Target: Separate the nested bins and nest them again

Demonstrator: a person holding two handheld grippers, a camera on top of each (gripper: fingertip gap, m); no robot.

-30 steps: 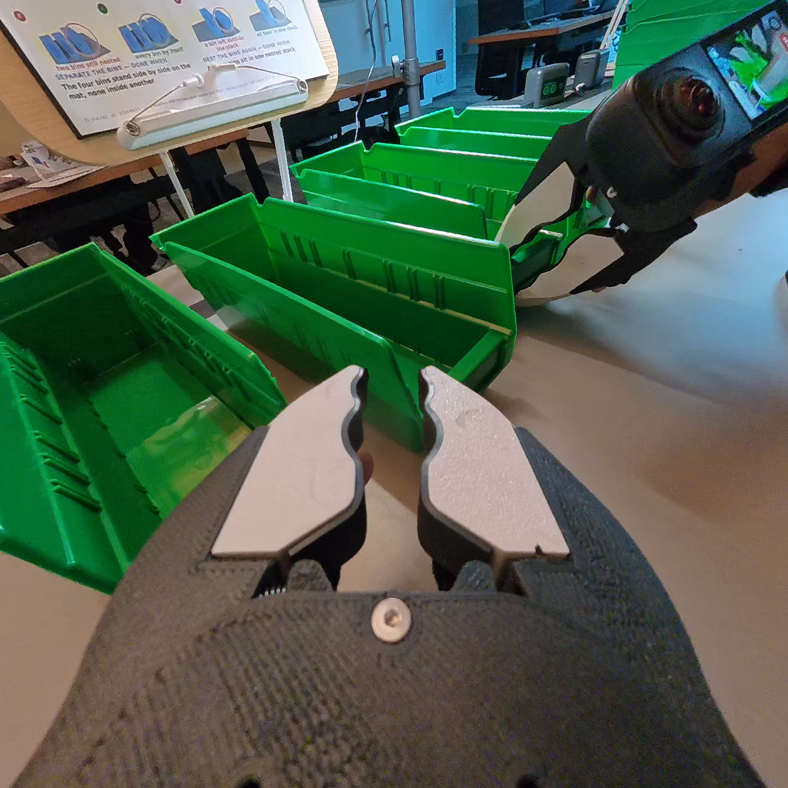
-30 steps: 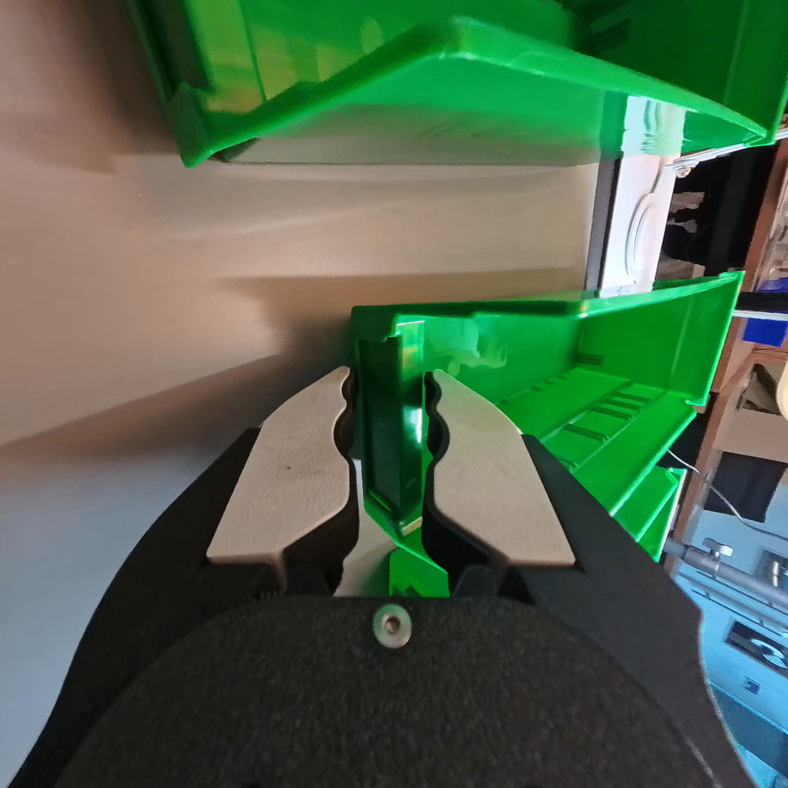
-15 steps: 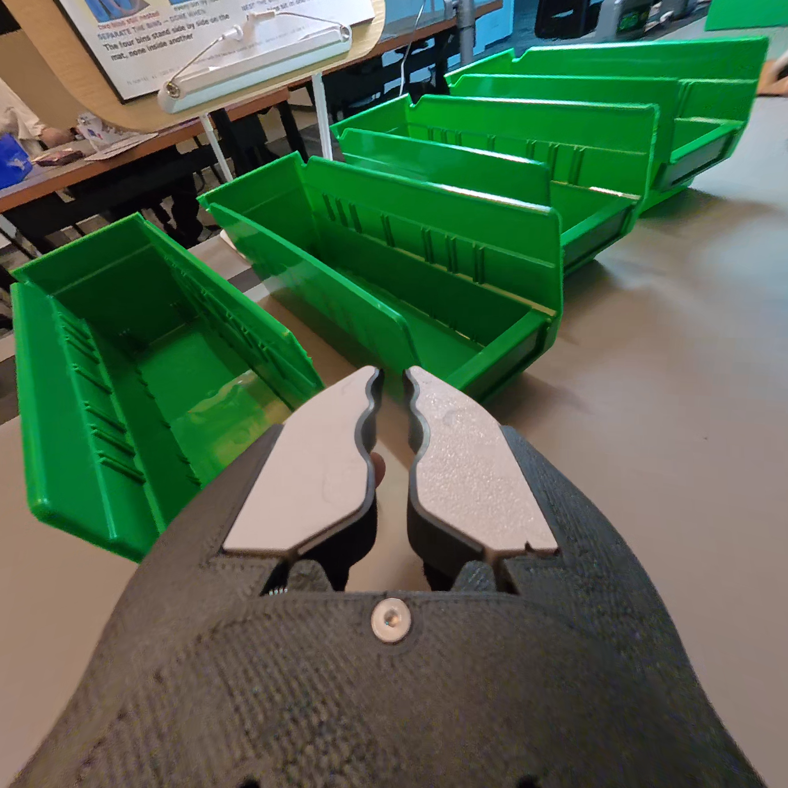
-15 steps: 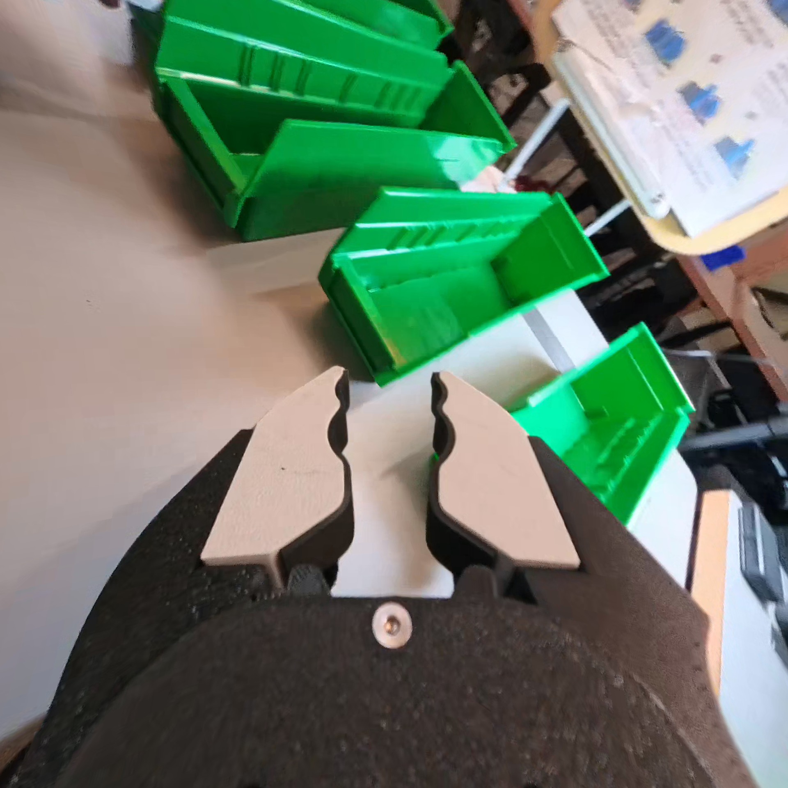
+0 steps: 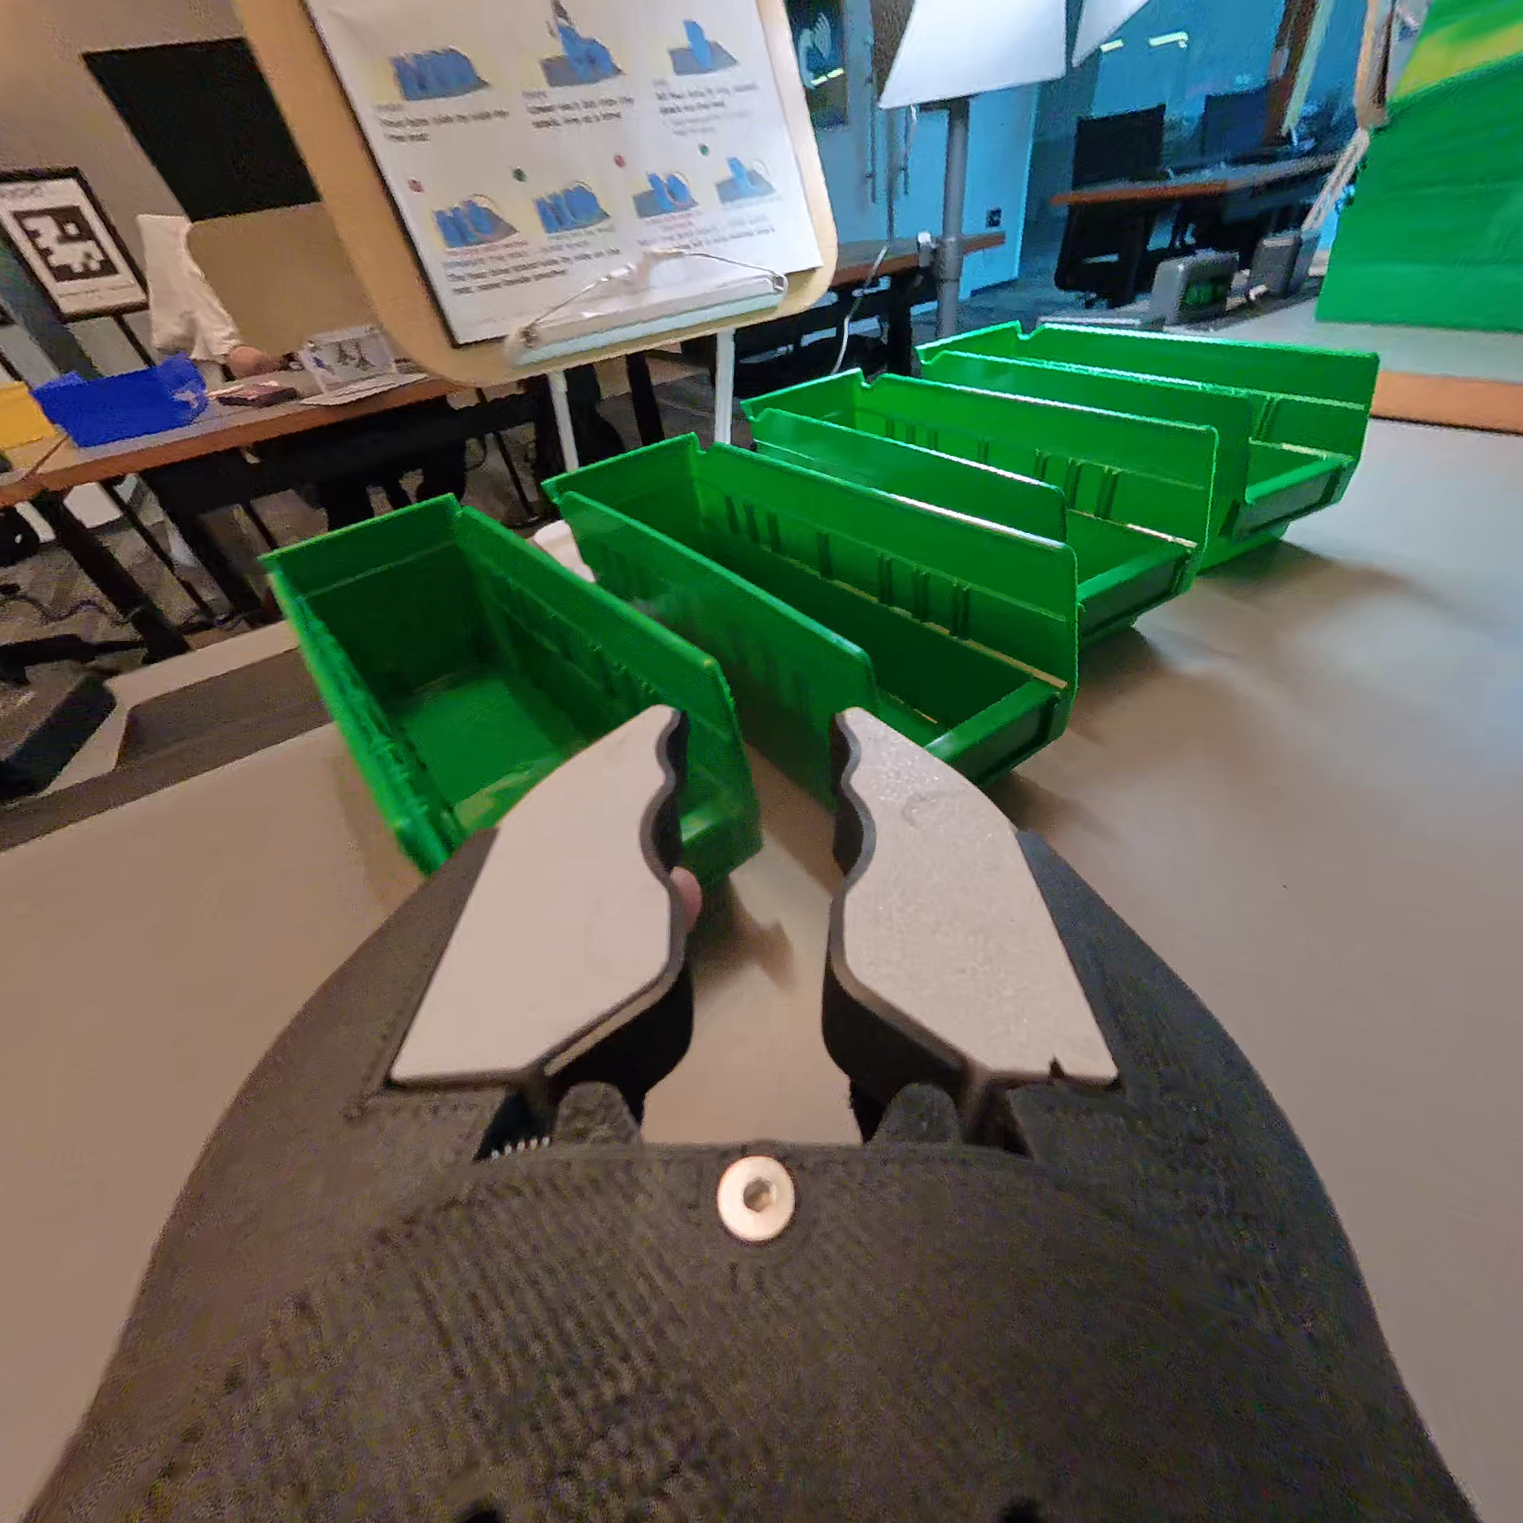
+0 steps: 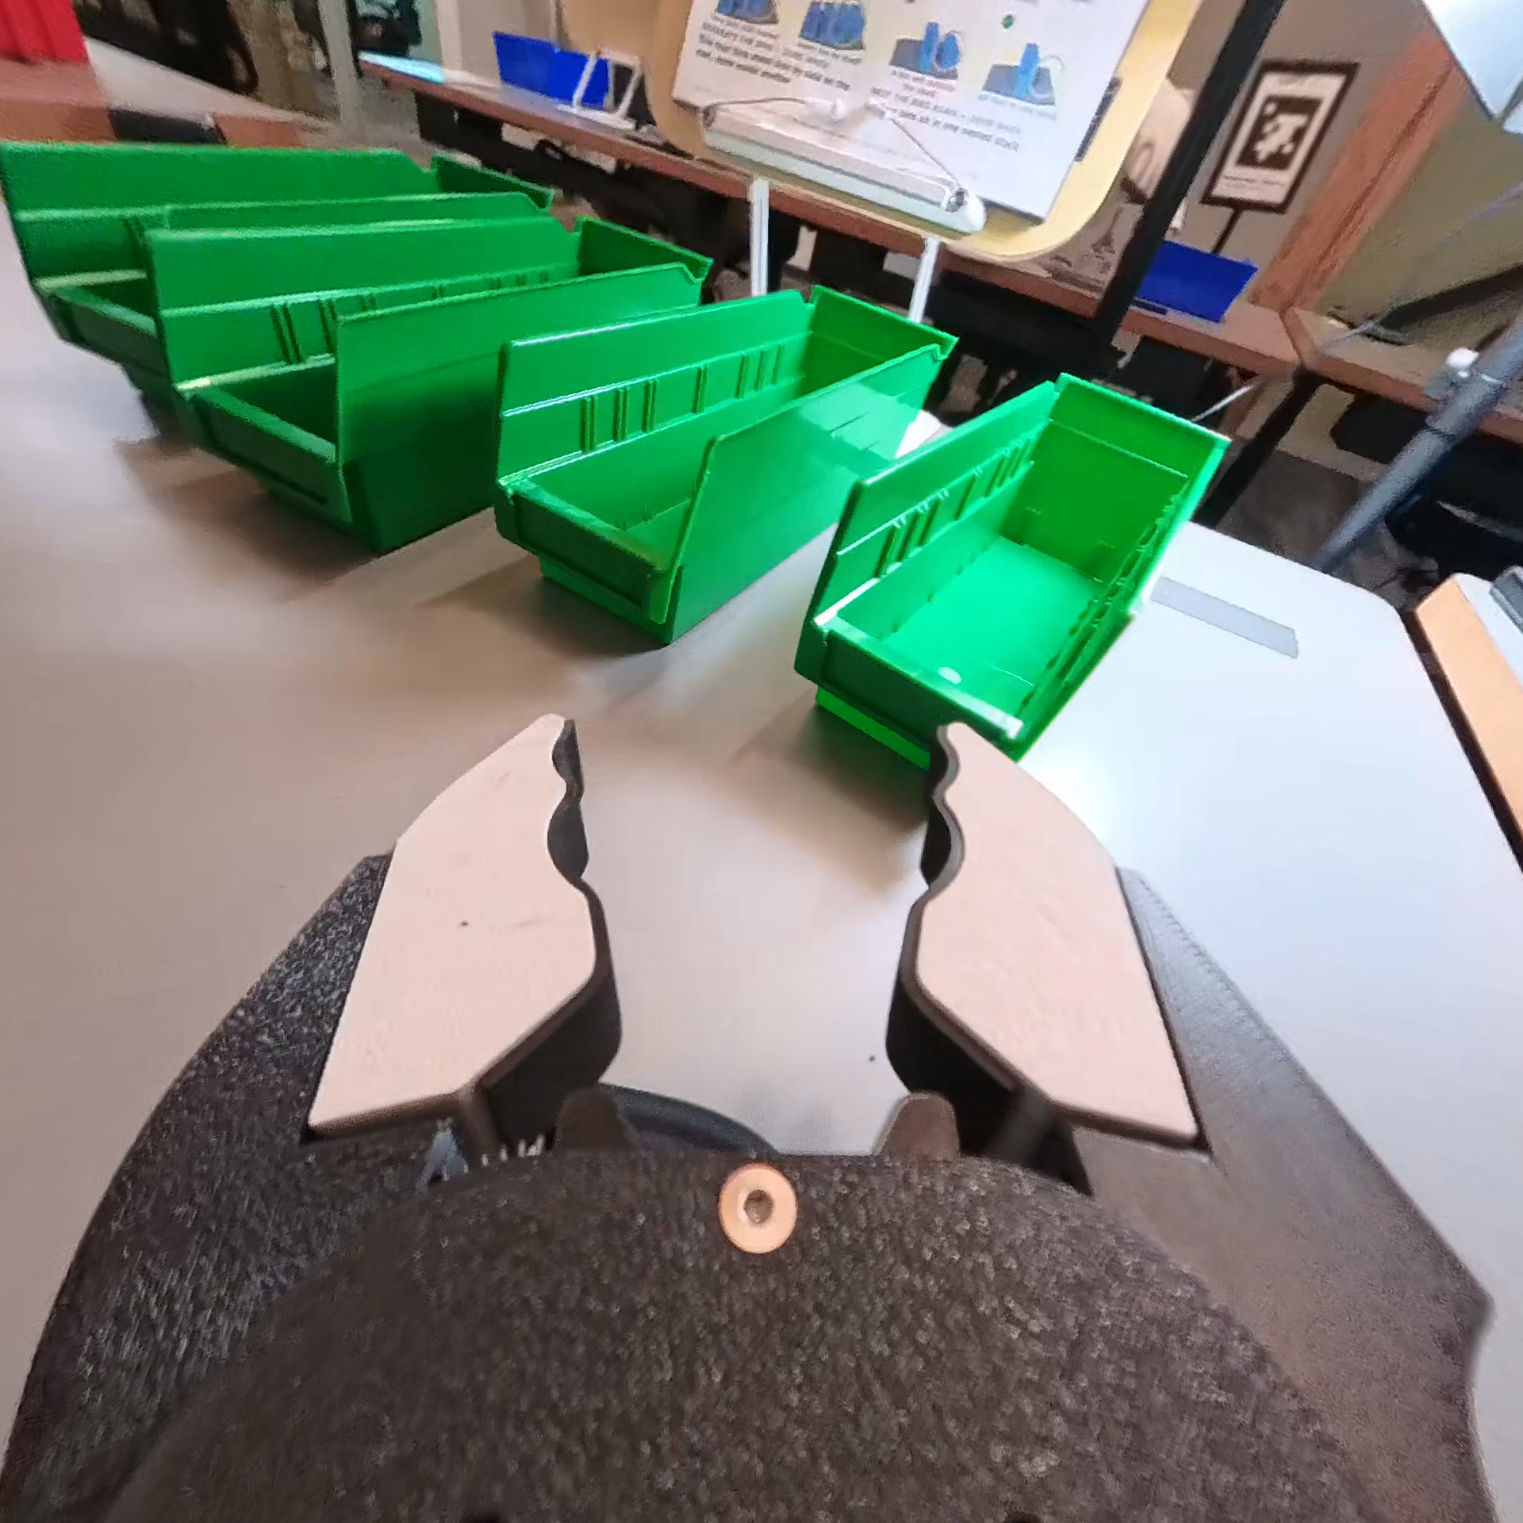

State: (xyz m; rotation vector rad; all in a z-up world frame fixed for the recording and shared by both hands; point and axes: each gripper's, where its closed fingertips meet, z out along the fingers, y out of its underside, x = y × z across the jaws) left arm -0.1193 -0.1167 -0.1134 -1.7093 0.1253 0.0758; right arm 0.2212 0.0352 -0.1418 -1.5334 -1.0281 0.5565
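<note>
Left wrist view: left gripper (image 5: 754, 766) part-open, empty, above table (image 5: 1236, 824); four green bins (image 5: 824, 593) in a row, unnested, apparently laid out for re-nesting. Right wrist view: right gripper (image 6: 754, 766) wide open, empty, near smallest bin (image 6: 1014, 569)

Instruction board (image 5: 577, 165) behind grey table (image 5: 1277, 824)

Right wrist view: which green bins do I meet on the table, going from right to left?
Shortest bin → second bin → third bin → farthest-left bin, partly hidden behind the third.
</note>
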